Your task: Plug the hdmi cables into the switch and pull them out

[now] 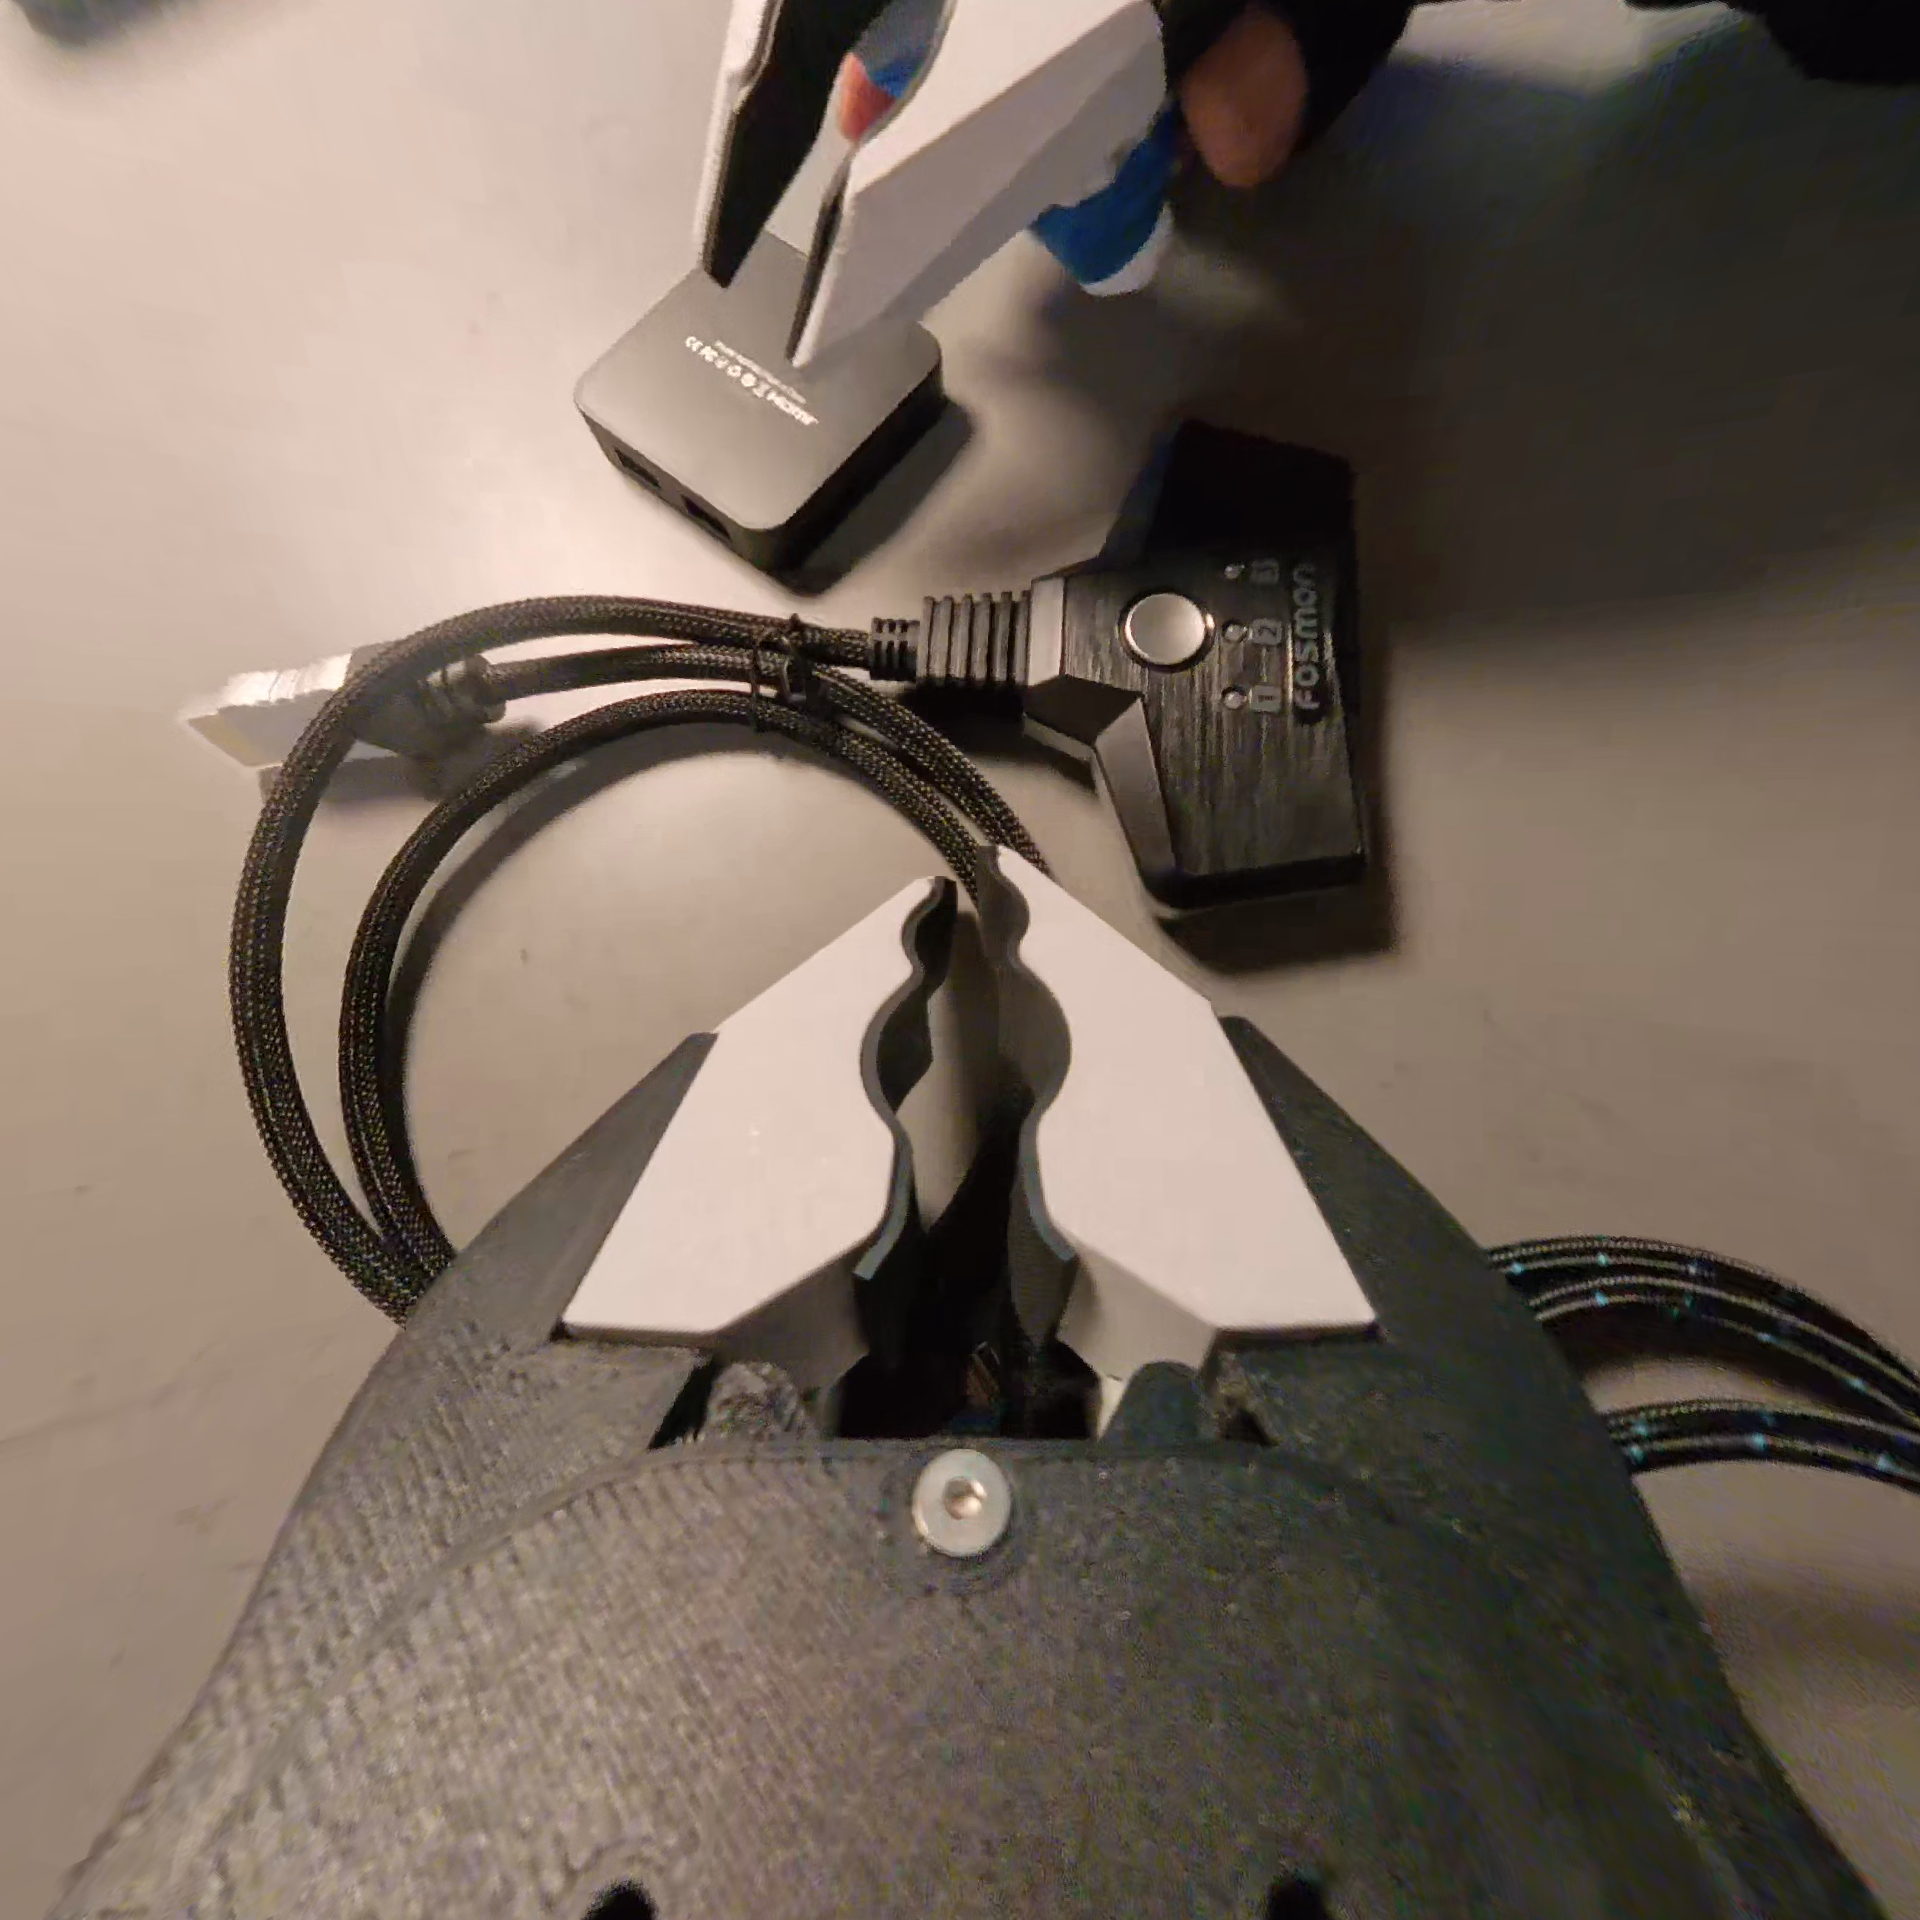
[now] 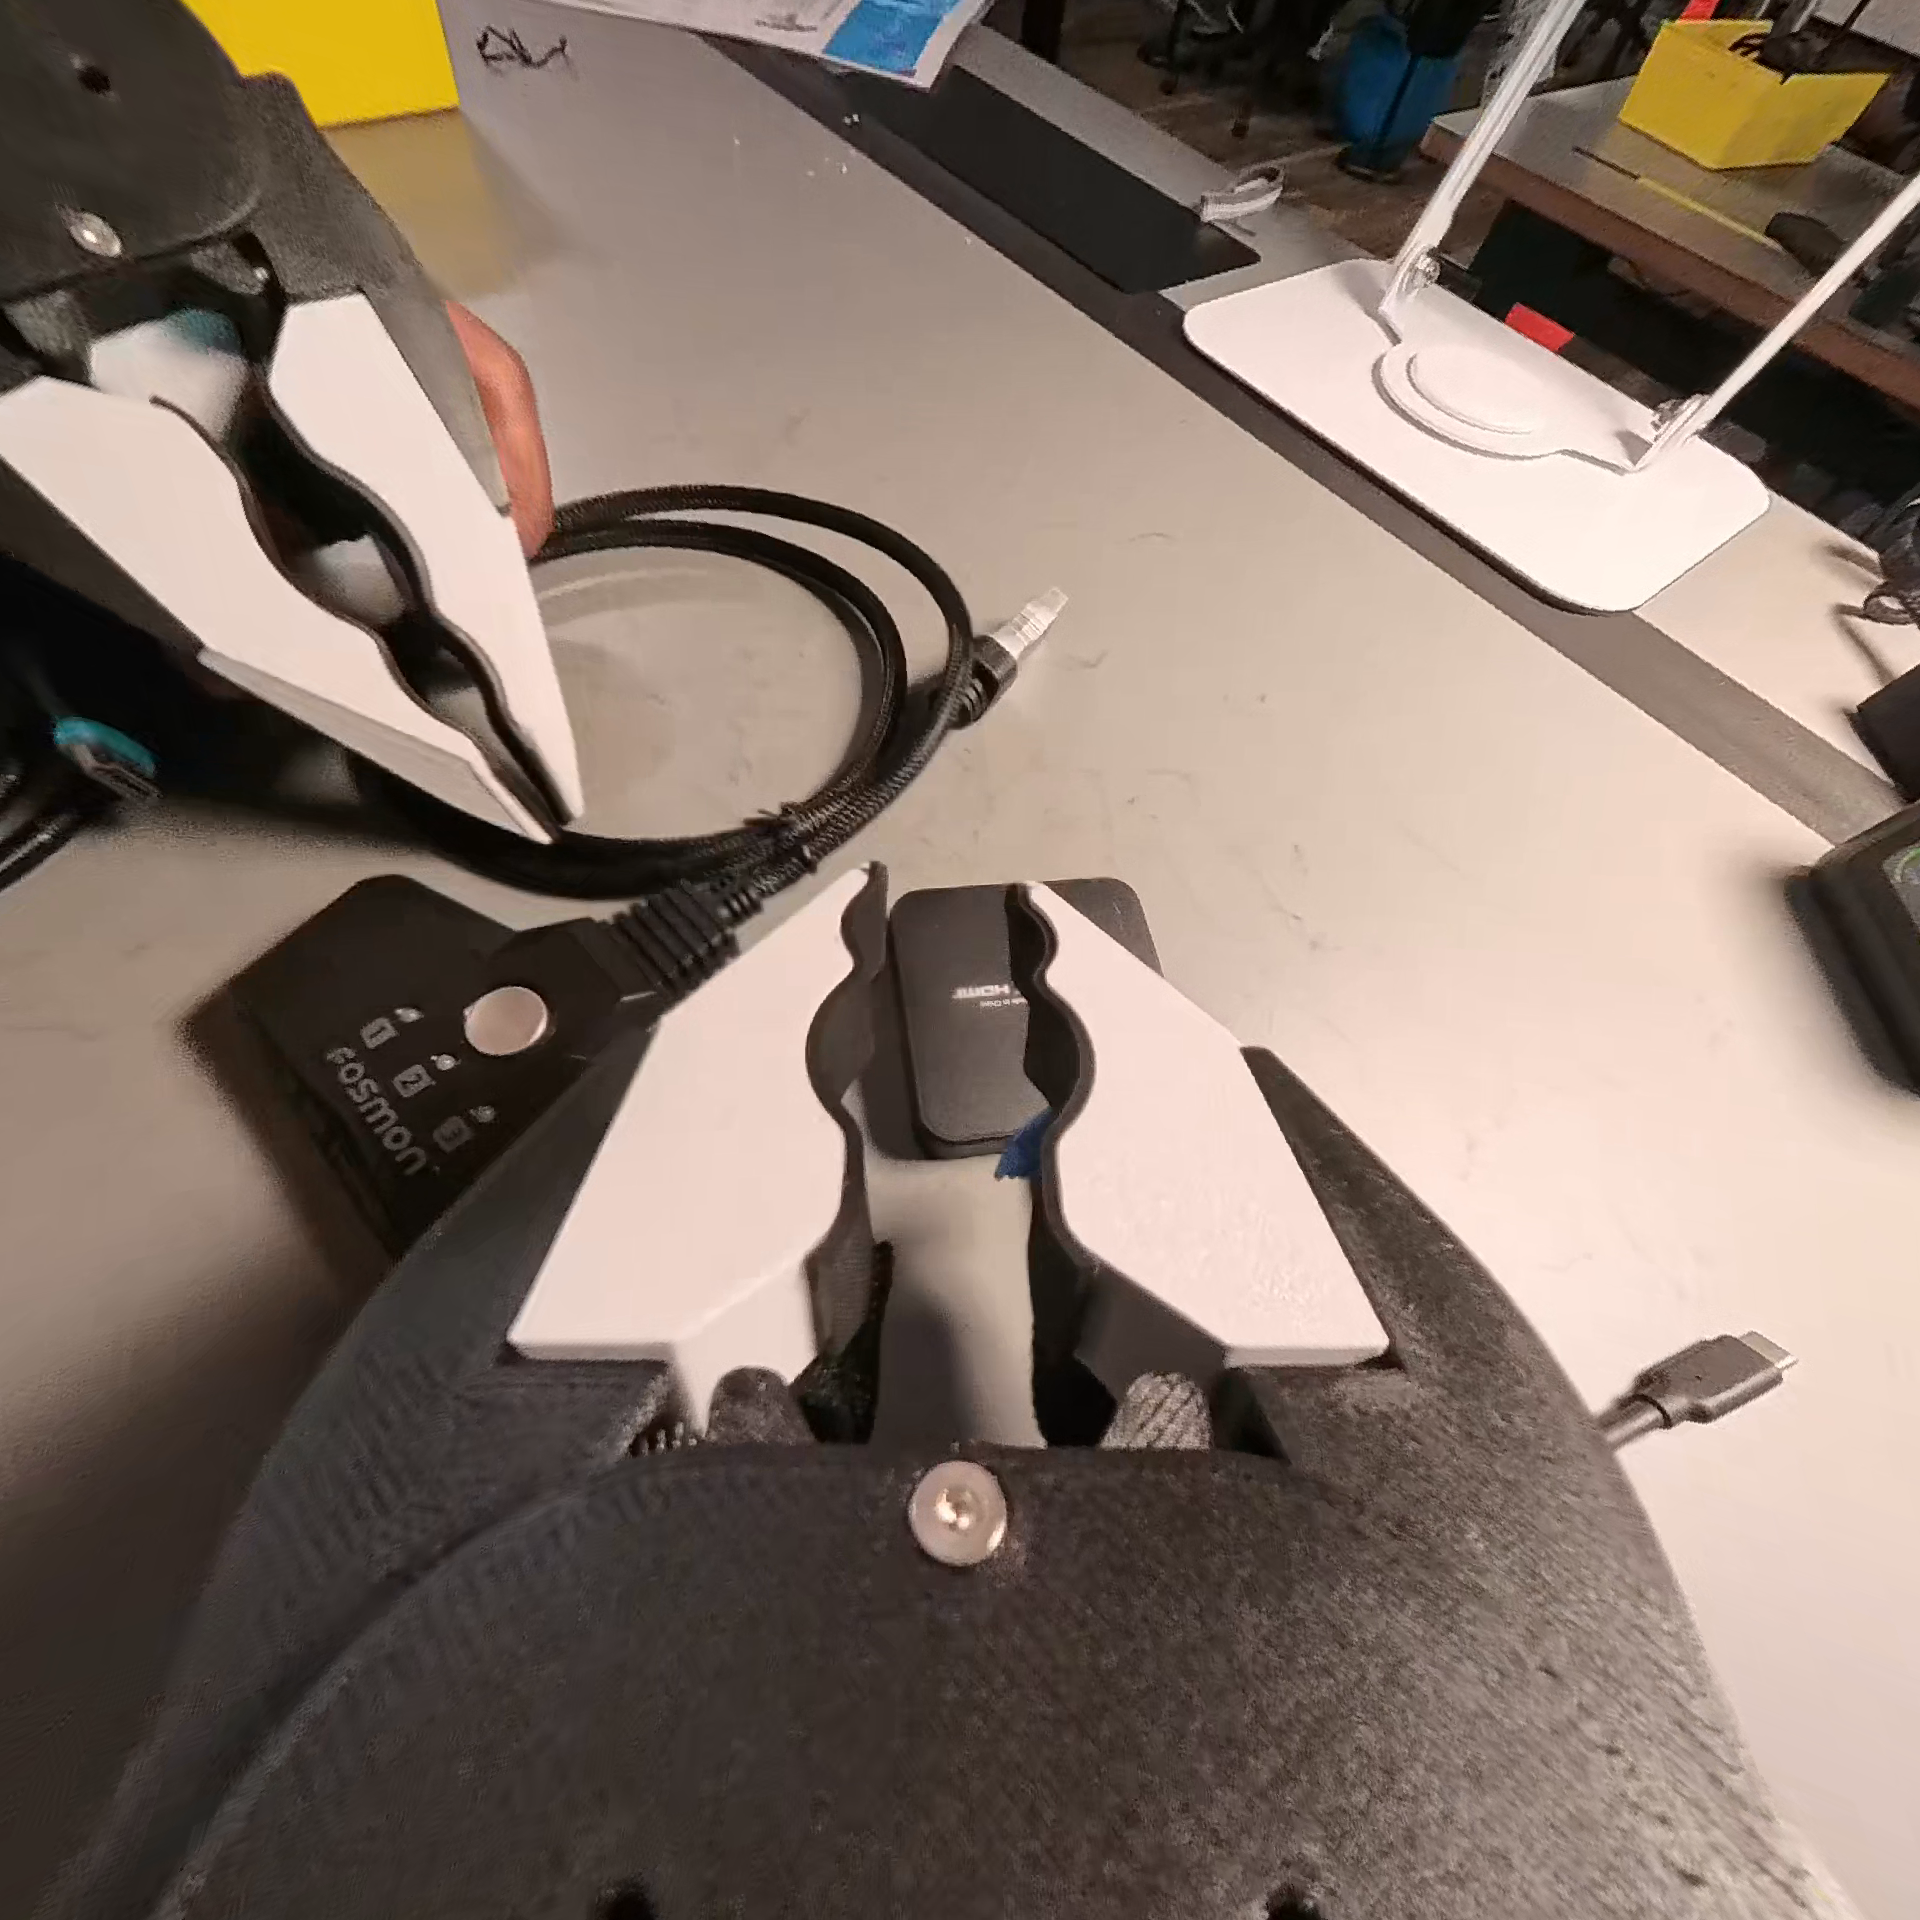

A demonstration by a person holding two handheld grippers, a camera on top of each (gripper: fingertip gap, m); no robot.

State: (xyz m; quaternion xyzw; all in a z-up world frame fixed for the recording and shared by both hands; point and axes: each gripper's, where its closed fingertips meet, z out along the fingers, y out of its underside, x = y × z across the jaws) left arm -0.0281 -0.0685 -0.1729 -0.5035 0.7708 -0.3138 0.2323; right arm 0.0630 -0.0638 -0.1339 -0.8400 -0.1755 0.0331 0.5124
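In the left wrist view, the left gripper fills the bottom of the frame. Its white fingers are drawn almost together, and the tips stand right at a loop of the black braided cable. I cannot tell if the cable is pinched between them or only passes under them. At the lower right edge, some dark cables with blue flecks run out of the frame.

The braided cable is coiled on the grey table and is held in a bundle by a thin tie. One end goes into the T-shaped black switch with a round button at the centre right. The silver plug of the cable lies free at the middle left.

Farther up, a small square black box with two ports on its near side stands just beside the T-shaped switch. The right gripper comes down on it from the top of the frame with its fingers parted, and a gloved hand is at the upper right.

In the right wrist view, the released fingers of the right gripper stand on both sides of the small box. A loose plug lies at the lower right, and a white lamp base stands in the upper right.
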